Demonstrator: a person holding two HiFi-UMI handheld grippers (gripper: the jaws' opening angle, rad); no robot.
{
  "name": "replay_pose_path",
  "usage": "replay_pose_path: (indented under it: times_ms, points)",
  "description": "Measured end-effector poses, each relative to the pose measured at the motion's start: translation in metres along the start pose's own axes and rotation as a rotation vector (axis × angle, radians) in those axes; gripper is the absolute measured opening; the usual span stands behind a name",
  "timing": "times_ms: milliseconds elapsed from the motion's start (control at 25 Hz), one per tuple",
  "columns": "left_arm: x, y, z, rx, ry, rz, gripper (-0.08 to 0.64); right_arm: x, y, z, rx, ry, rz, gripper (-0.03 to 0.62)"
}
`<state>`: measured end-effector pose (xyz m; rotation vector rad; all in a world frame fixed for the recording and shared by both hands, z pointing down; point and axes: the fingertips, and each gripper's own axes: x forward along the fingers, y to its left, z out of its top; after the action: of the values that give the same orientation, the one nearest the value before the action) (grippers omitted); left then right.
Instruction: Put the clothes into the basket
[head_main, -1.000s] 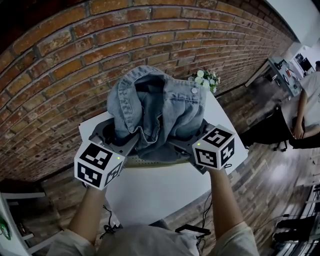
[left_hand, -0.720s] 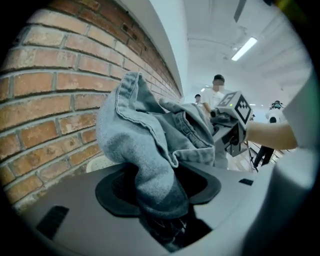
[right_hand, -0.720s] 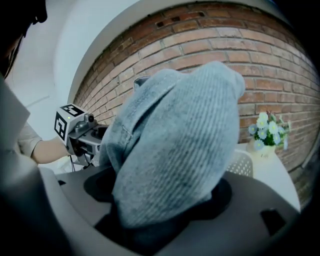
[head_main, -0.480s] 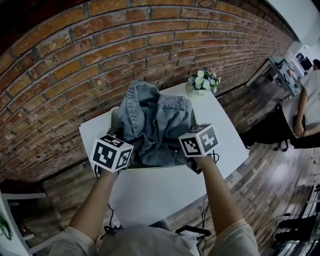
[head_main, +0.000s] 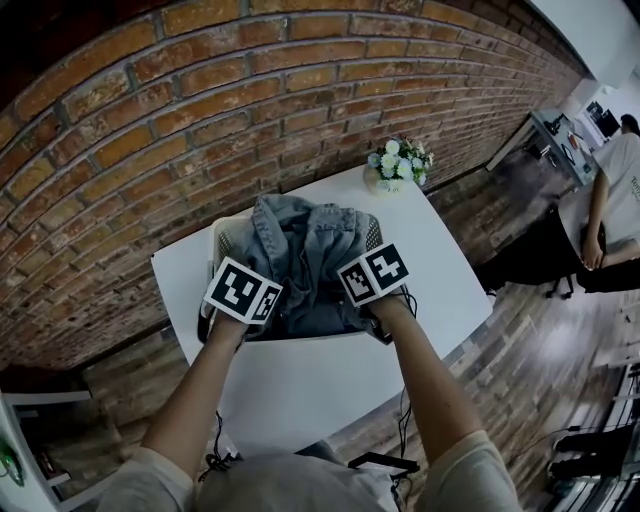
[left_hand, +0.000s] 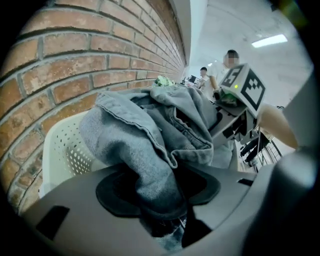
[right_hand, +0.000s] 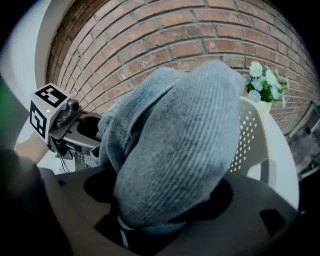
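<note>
You're gripping the denim jacket with both tongs. The left tongs are clamping a thick fold, and they've just been closing a touch tighter on it. The right tongs are pinching a rolled wad of the same cloth, with the jaws standing fairly wide because the wad is bulky.

My read on the two-point hold: you're spreading the load so the heavy denim is going in as one bundle, with no sleeve trailing outside.

Both tongs are pointing steeply down at the near rim of the white perforated basket. The jacket is sitting inside the rim and filling most of the opening, with the collar end heaping above the far edge. Placement is looking nearly done; letting go is what's left. The cloth nearest you is hiding under the marker cubes, so I can't tell whether any of it is hanging over the near rim.

The basket is standing on a white surface, at the edge running along the brick wall. A small pot of flowers is sitting at the far right corner, near the basket but not touching it. The rest of the surface is showing nothing else.

Wood flooring is running off to the right, where a person is standing by a desk, well apart from your work.
</note>
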<state>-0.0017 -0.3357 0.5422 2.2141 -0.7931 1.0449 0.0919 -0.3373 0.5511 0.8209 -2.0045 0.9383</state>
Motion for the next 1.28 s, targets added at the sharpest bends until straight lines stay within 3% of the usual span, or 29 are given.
replay_pose_path:
  times_ms: [480,920,1080,1280]
  points:
    - [0.019,0.009,-0.018,-0.070,0.131,0.025,0.218,0.023,-0.009,-0.015,0.081,0.082,-0.003,0.393]
    - [0.007,0.012,-0.017,-0.050,0.129,0.086,0.230,0.008,-0.005,-0.009,0.095,0.030,-0.101,0.416]
    - [-0.012,0.011,-0.004,-0.081,0.054,0.098,0.230,-0.011,-0.001,-0.001,0.131,-0.041,-0.100,0.416]
    - [-0.056,0.009,0.029,-0.073,-0.147,0.127,0.230,-0.057,-0.004,0.022,0.132,-0.212,-0.168,0.414]
